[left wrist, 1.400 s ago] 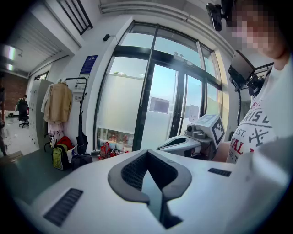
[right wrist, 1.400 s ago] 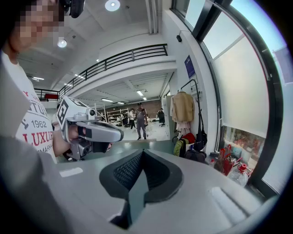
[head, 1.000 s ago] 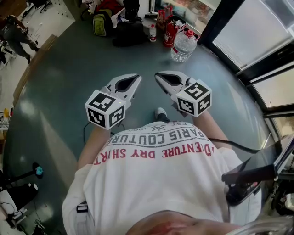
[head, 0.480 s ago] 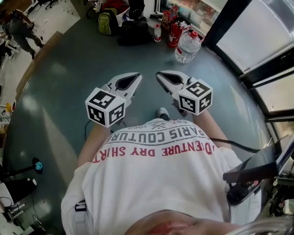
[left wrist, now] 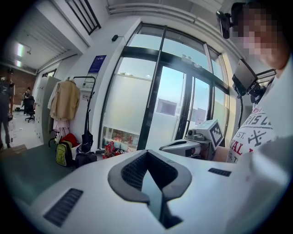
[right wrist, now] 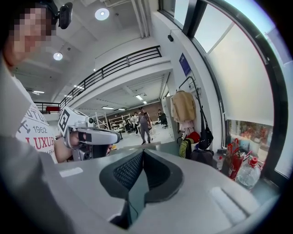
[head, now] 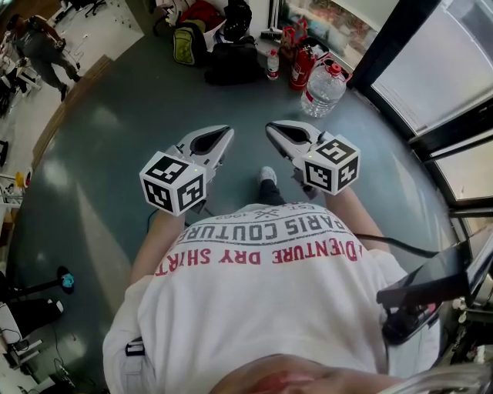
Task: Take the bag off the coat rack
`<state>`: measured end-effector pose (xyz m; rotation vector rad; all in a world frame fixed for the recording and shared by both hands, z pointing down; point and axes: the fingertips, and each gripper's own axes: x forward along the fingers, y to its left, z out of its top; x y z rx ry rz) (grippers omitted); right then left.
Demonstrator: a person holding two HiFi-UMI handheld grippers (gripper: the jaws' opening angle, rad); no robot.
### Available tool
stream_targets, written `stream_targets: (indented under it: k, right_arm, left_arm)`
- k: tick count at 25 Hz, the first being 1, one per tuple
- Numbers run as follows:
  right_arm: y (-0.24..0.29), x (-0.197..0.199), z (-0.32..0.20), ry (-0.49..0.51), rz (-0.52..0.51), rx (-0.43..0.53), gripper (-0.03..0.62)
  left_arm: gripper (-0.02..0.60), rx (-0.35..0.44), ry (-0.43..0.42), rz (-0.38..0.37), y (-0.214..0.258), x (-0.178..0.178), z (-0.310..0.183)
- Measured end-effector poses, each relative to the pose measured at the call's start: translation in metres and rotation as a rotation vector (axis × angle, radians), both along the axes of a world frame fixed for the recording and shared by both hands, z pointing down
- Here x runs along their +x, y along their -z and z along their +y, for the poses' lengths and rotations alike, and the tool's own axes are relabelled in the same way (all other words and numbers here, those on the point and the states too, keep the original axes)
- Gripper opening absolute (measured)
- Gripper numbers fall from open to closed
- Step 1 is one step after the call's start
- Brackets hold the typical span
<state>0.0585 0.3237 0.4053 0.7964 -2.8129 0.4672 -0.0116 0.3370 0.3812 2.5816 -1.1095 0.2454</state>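
The coat rack (left wrist: 85, 80) stands far off by the glass wall. On it hang a beige coat (left wrist: 65, 99) and a slim black bag (left wrist: 87, 137). The right gripper view shows the same rack (right wrist: 188, 82) and black bag (right wrist: 205, 135). In the head view the bag (head: 236, 18) is at the top edge. My left gripper (head: 224, 132) and right gripper (head: 271, 127) are held side by side in front of the person's chest, well short of the rack. Both are shut with nothing between the jaws, which also shows in each gripper's own view (left wrist: 146, 152) (right wrist: 143, 151).
Below the rack on the grey floor lie a yellow-green backpack (head: 184, 48), a black bag (head: 232, 66), red fire extinguishers (head: 301, 68) and a large water bottle (head: 324, 86). Glass doors (head: 431, 69) run along the right. People stand in the far room (right wrist: 143, 123). A stand (head: 65, 281) is at the left.
The bags, bottle and extinguishers have slid a little lower and to the right in the head view, so the view has shifted toward the rack. Both grippers stay shut, side by side.
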Motion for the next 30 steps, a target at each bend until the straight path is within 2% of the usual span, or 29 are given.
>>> stream_targets:
  k: [3, 6, 14, 17, 20, 25, 30]
  right_arm:
    - [-0.013, 0.011, -0.045, -0.016, -0.016, -0.024, 0.003]
    - [-0.027, 0.016, -0.109, -0.026, -0.036, -0.05, 0.003]
    - [-0.037, 0.038, -0.34, -0.028, -0.019, -0.052, 0.002]
    - [-0.035, 0.037, -0.408, 0.009, 0.001, -0.046, 0.003]
    - [-0.023, 0.028, -0.46, 0.036, 0.006, -0.025, 0.003]
    - [-0.014, 0.008, -0.528, 0.045, -0.012, -0.012, 0.003]
    - [-0.012, -0.027, -0.6, 0.04, -0.009, 0.014, 0.003]
  left_arm:
    - [0.002, -0.017, -0.001, 0.001, -0.013, 0.01, -0.041]
    - [0.002, -0.03, -0.011, -0.006, -0.027, 0.018, -0.102]
    - [0.002, -0.047, -0.003, -0.008, -0.026, 0.039, -0.338]
    - [0.002, -0.034, 0.007, -0.016, -0.018, 0.041, -0.415]
    - [0.002, -0.022, 0.035, -0.006, -0.008, 0.03, -0.468]
    - [0.002, -0.035, 0.078, 0.006, -0.013, 0.003, -0.53]
    - [0.002, -0.009, 0.067, 0.014, -0.012, -0.027, -0.602]
